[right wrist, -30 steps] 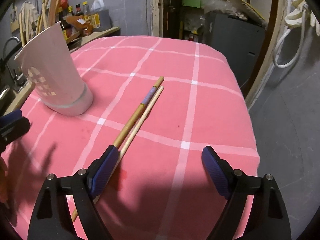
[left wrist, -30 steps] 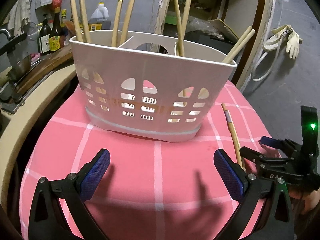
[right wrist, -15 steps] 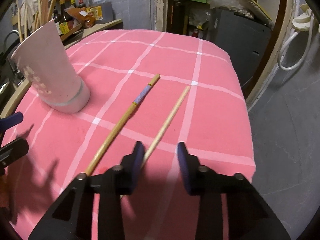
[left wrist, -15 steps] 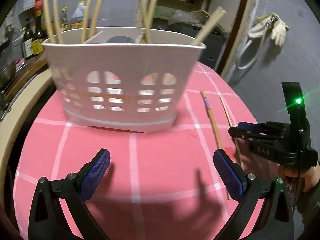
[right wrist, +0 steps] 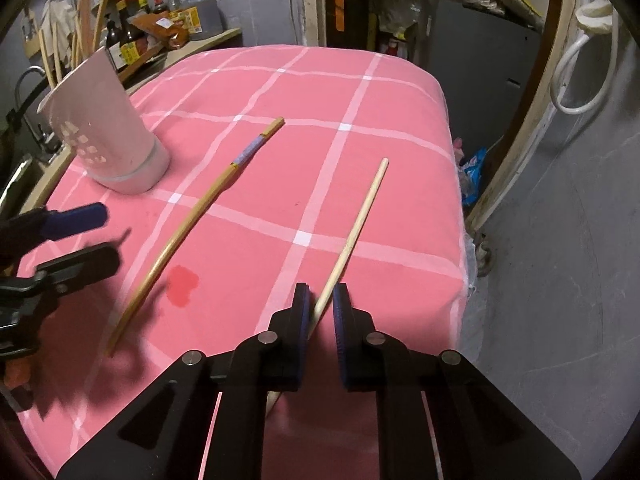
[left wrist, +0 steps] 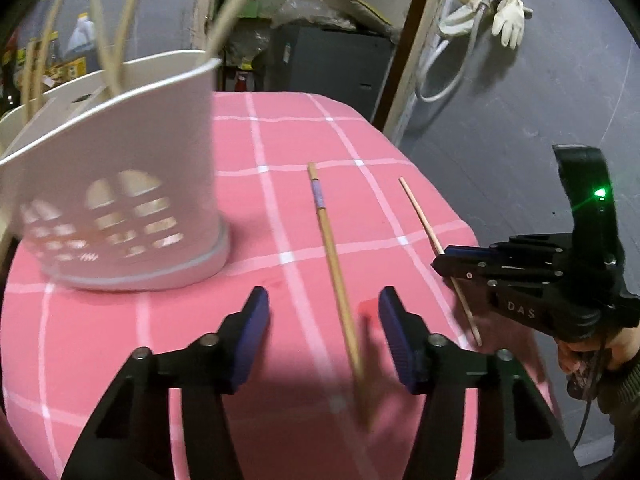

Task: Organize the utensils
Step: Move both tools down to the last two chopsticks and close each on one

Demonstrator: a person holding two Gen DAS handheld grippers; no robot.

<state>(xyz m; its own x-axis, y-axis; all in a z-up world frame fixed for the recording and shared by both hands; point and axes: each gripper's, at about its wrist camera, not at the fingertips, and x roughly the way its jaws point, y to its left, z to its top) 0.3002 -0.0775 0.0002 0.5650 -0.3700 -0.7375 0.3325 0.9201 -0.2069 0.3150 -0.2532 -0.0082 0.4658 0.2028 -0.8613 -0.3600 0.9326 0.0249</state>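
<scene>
Two chopsticks on pink checked tablecloth (right wrist: 360, 80), plain chopstick (right wrist: 360, 216) pinched in just-closed right gripper (right wrist: 320, 304), banded chopstick (left wrist: 332, 256) between narrowing, untouching left gripper (left wrist: 322, 320) jaws, one white utensil caddy (left wrist: 120, 184), cluttered kitchen storeroom.

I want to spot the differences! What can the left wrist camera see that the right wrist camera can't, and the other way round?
Only the left wrist view shows the pale gloves hanging on the wall and the green light on the right tool.

Only the right wrist view shows the sauce bottles on the shelf and a blue packet on the floor.

Both show the pink checked cloth, the white basket, the banded chopstick, which lies between the left tool's pads, and the plain chopstick, which the right tool's closing pads pinch.
</scene>
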